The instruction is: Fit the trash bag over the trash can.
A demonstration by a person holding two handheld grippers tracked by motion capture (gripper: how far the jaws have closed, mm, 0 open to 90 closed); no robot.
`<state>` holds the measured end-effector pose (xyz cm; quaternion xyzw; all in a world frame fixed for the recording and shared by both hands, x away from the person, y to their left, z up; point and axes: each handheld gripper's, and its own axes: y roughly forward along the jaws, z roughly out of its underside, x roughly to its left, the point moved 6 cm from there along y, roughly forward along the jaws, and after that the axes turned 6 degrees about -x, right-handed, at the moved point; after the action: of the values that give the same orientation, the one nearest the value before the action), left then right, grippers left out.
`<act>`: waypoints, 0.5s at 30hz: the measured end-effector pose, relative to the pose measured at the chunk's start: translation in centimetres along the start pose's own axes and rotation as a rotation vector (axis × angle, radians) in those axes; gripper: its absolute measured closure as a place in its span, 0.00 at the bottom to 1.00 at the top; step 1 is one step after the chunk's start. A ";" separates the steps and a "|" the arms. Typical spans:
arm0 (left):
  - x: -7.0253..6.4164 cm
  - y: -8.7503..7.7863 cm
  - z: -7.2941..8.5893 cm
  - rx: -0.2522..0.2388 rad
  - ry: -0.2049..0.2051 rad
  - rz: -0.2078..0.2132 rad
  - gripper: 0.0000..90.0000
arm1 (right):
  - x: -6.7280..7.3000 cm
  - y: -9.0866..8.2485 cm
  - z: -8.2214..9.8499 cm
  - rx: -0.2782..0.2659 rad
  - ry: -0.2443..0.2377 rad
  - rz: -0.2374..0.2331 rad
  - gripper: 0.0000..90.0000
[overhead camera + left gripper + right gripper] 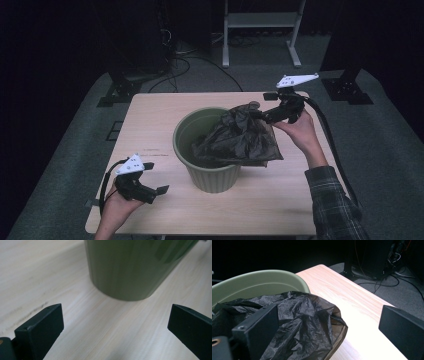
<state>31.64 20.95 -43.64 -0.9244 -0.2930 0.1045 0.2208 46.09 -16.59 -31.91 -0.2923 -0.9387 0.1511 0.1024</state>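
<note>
Right gripper (263, 116): at the upper right of the high view, over the far right rim of the green bucket (207, 175). In the right gripper view its jaws stand wide apart; the black plastic bag (299, 325) lies between and against the left jaw, but the pads do not press on it. Whether the bag touches that jaw's pad is hard to tell.

Bag: at the centre of the high view, crumpled, draped over the bucket's right rim, partly inside and partly hanging outside.

Left gripper (159, 190): at the lower left of the high view, above the wooden table (150, 120), left of the bucket. Its jaws are wide apart with nothing between them; the left gripper view shows the bucket's base ahead.
</note>
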 end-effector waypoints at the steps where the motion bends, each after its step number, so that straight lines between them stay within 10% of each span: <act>1: -0.2 -0.3 -0.6 -0.004 0.007 0.010 0.00 | 0.0 0.0 0.0 -0.003 0.003 0.000 0.01; 15: -3.0 -1.3 -10.1 -0.059 0.129 0.108 0.00 | -1.0 0.4 0.0 -0.005 0.028 0.034 0.00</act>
<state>31.81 16.62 -33.97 -0.9496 -0.2310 0.0480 0.2062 47.09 -16.87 -32.15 -0.3104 -0.9325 0.1464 0.1122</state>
